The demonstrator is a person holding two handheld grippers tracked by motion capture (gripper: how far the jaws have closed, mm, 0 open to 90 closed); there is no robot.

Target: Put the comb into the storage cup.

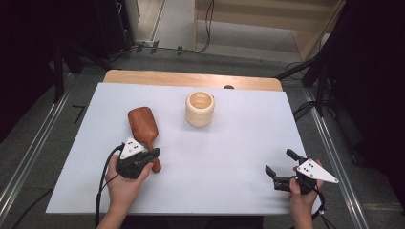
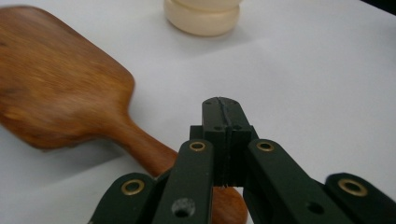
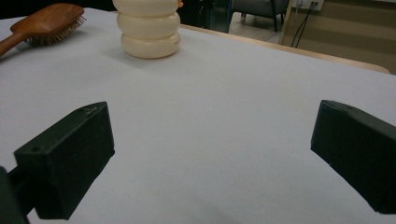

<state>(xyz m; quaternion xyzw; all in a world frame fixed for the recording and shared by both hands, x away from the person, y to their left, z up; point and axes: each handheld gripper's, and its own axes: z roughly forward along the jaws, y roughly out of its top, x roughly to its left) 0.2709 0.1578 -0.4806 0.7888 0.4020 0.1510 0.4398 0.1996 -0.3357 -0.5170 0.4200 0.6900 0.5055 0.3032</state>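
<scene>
Wooden hairbrush [image 1: 143, 125] lies bristles down at centre left of the high view, its handle running under the left tool [image 2: 221, 140], whose jaws are pressed together with nothing visibly between them. A grab from there could skid the handle sideways or roll the brush. Right tool [image 1: 282, 167], lower right, is spread wide over bare white worktop [image 1: 229, 157]. Cream ribbed cup [image 1: 199, 109] stands upper centre. Cables cross the dim grey floor [image 1: 229, 57] beyond.
</scene>
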